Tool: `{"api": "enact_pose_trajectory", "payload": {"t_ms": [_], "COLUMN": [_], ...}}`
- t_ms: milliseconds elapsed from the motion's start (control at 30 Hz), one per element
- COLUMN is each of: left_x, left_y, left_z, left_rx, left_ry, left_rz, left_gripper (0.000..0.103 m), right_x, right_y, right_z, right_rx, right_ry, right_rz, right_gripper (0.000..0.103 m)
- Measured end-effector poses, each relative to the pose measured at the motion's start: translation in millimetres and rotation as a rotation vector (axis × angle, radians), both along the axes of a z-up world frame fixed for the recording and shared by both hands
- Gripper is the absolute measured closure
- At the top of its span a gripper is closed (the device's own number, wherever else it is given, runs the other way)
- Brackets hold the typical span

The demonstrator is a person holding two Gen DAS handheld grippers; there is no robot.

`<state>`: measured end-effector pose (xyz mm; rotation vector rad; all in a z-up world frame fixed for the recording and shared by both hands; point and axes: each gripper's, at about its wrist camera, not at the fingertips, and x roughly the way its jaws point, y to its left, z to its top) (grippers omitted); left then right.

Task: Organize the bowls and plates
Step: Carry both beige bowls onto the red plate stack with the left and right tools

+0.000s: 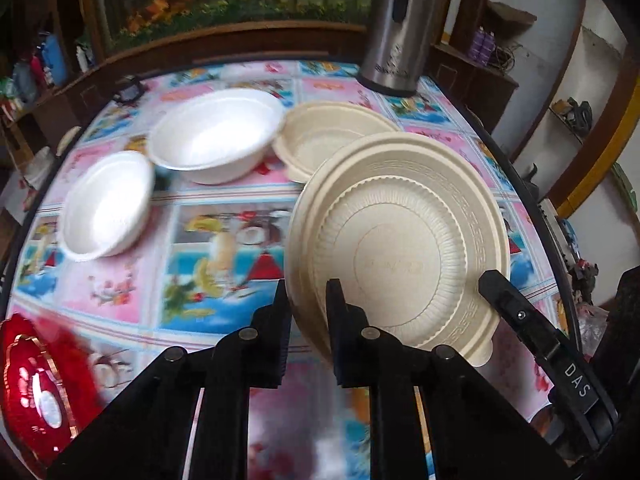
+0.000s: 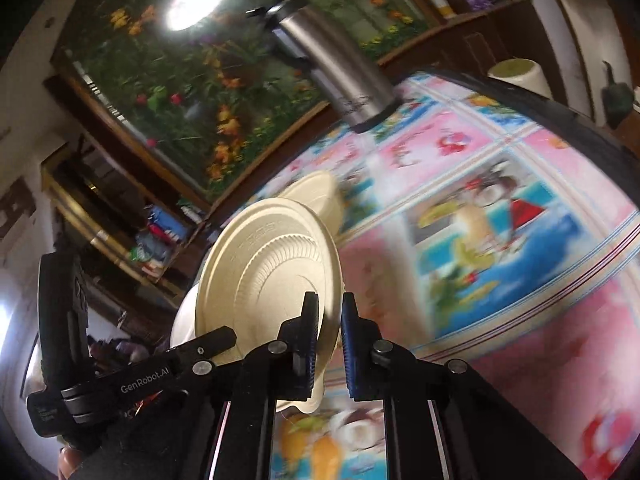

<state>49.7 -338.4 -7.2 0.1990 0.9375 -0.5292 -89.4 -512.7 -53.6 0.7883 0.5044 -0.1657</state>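
My left gripper (image 1: 308, 300) is shut on the near rim of a beige ribbed plate (image 1: 400, 248), held tilted above the table. My right gripper (image 2: 330, 320) is shut on the same beige plate (image 2: 272, 272) at another part of its rim; its finger (image 1: 516, 316) shows at the plate's right edge in the left wrist view. A beige bowl (image 1: 324, 140) sits behind the plate. A large white bowl (image 1: 216, 136) and a smaller white bowl (image 1: 108, 204) sit to its left.
The table (image 1: 224, 248) has a colourful patterned cloth. A steel thermos (image 1: 400, 28) stands at the back right, also seen in the right wrist view (image 2: 340, 68). A red dish (image 1: 36, 384) lies at the near left edge. Shelves and a floral picture stand behind.
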Motion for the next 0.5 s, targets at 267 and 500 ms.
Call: {"api": "enact_pose_trajectory", "payload": {"t_ms": [267, 500], "left_x": [-7.0, -14.0], "left_y": [101.4, 201.1], "left_z": [25.9, 31.2], "left_rx": [-0.038, -0.059], "left_ry": [-0.162, -0.227], "left_rz": [0.149, 0.317], "left_gripper": [0.089, 0.089], "right_x": [24.0, 50.7], "right_y": [83.4, 177.5], "right_z": [15.7, 40.7], "right_rx": [0.007, -0.086], "right_ry": [-0.091, -0.102], "right_rz": [0.130, 0.299], "right_gripper": [0.092, 0.092]}}
